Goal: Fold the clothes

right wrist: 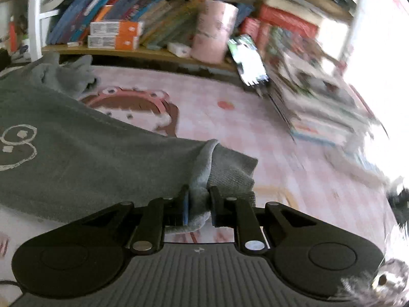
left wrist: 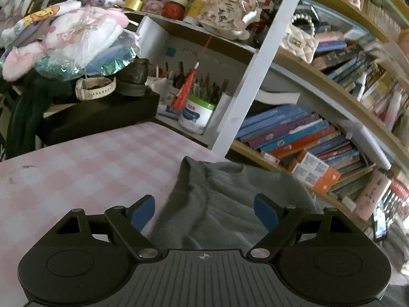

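A grey garment (right wrist: 76, 153) with a white line drawing lies across a pink checked cover (right wrist: 294, 179). My right gripper (right wrist: 199, 202) is shut on a bunched grey sleeve end (right wrist: 225, 168) of it, held low over the cover. In the left wrist view the same grey garment (left wrist: 225, 204) lies bunched on the pink checked cover (left wrist: 89, 174). My left gripper (left wrist: 204, 213) is open, its blue pads (left wrist: 143, 212) spread on either side of the cloth's near edge, just above it and holding nothing.
A bookshelf (left wrist: 306, 138) full of books runs along the far edge. A dark box (left wrist: 102, 117) with a watch, a shoe and soft toys stands at the back left. A stack of magazines (right wrist: 319, 107) and a pink roll (right wrist: 214, 33) sit at the right.
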The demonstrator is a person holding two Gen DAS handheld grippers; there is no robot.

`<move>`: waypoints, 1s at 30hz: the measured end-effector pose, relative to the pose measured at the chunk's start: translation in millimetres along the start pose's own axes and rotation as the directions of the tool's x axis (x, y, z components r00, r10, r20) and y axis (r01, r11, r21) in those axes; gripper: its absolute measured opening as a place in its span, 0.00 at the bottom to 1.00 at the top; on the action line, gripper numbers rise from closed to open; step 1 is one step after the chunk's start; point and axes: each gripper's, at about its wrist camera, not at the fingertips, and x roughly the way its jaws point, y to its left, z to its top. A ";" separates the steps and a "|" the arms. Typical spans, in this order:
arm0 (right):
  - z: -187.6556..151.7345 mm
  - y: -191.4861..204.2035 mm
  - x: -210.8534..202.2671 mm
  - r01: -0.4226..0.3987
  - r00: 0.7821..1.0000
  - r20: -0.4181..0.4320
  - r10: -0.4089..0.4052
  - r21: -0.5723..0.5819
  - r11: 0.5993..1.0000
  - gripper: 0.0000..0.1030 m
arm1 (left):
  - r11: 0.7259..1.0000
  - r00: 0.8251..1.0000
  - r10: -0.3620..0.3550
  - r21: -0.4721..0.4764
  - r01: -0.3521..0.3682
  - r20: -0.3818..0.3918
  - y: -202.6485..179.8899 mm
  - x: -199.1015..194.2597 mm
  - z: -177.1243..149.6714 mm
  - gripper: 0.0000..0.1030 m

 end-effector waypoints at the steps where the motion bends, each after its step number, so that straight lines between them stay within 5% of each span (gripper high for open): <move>1: -9.4 -2.3 -1.0 0.012 1.000 -0.026 -0.012 -0.005 1.000 0.17 | 1.000 1.000 0.002 0.008 -0.002 -0.005 -1.1 0.8 -0.3 0.85; 4: -25.6 -6.7 -4.7 0.041 0.999 -0.024 -0.041 0.014 0.999 0.31 | 0.999 1.000 0.004 0.035 -0.004 -0.012 -4.1 2.0 -1.7 0.85; 7: -24.4 -2.4 -17.5 0.042 0.996 0.076 -0.043 0.018 0.999 0.46 | 0.999 0.999 0.009 0.037 -0.007 -0.032 -4.1 5.2 -1.3 0.84; 12: -15.6 16.8 -33.4 0.038 0.973 0.231 -0.022 -0.064 0.997 0.56 | 0.999 0.994 0.007 0.035 -0.003 -0.110 -3.7 15.9 -2.6 0.82; 17: -18.8 40.2 -27.2 -0.035 0.969 0.239 0.063 -0.120 0.992 0.65 | 1.000 0.982 0.007 0.020 -0.003 -0.190 -1.1 27.1 -4.4 0.82; 23: -24.7 57.2 -18.5 -0.152 0.966 0.194 0.171 -0.110 0.982 0.76 | 0.998 0.979 0.028 0.061 -0.016 -0.201 -0.6 24.6 -4.9 0.79; 26: -28.3 61.2 -16.9 -0.186 0.962 0.179 0.204 -0.116 0.976 0.78 | 0.996 0.977 0.039 0.090 -0.020 -0.211 1.7 22.4 -4.5 0.64; 27: -28.9 61.0 -15.7 -0.195 0.962 0.173 0.212 -0.111 0.974 0.78 | 0.994 0.975 0.040 0.104 -0.017 -0.219 2.8 22.2 -4.2 0.51; 30: -29.3 60.1 -11.6 -0.220 0.960 0.156 0.232 -0.094 0.971 0.78 | 0.987 0.968 0.022 0.157 0.018 -0.248 5.8 25.1 -0.1 0.47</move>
